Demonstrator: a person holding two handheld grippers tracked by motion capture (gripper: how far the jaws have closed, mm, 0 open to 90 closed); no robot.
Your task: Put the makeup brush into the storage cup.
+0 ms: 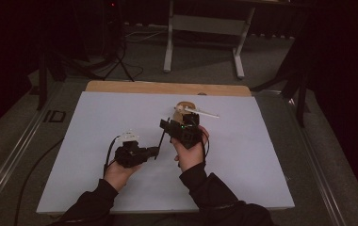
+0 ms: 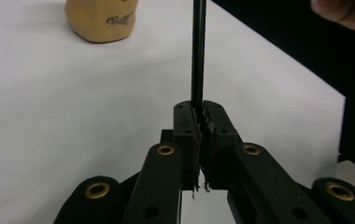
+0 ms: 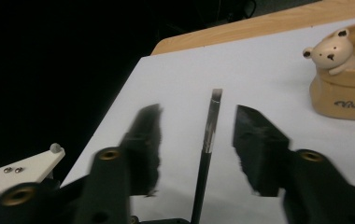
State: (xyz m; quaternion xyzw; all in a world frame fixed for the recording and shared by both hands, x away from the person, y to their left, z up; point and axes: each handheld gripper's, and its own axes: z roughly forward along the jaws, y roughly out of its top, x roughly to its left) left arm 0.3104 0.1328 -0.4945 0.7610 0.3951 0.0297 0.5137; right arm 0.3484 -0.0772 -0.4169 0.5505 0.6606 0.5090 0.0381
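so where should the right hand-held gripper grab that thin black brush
On the bare black shaft just below the metal ferrule, above the left hand-held gripper, which is shut on the thin black brush. The open right hand-held gripper already straddles it, one jaw each side, so closing there looks best.

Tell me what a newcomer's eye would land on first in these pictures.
First, the thin black brush: the left hand-held gripper clamps its handle, and its bristle end rises between the spread jaws of the right hand-held gripper, mid-table over the white sheet. Next, the tan bear-shaped holder stands just beyond them, a white stick lying across its top.
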